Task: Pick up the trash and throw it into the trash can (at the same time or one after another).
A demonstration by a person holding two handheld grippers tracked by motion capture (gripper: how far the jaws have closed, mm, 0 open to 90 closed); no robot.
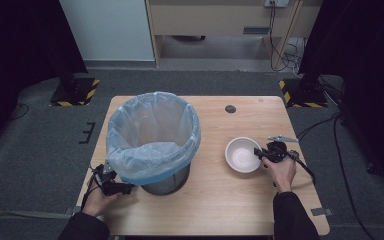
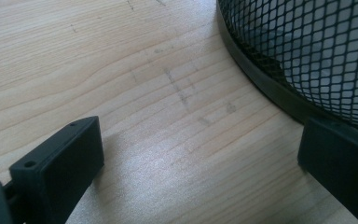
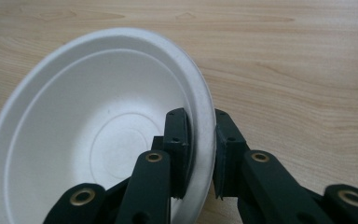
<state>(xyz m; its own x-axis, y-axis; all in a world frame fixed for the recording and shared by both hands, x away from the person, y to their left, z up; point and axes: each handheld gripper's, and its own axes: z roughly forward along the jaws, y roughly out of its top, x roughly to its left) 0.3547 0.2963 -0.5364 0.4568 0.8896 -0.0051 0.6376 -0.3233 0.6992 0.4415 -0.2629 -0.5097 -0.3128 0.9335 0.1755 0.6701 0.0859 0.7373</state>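
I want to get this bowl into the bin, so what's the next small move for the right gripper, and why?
Probably lift the bowl a little off the table. The right gripper is shut on the bowl's rim, one jaw inside and one outside, so the grip looks set. The bin stands to the bowl's left with its bag-lined mouth higher than the bowl, so the bowl likely has to rise before it moves across.

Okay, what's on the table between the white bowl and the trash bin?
Nothing: in the high view, bare wooden table separates the white bowl from the mesh trash bin. The right gripper pinches the bowl's far rim, away from that gap.
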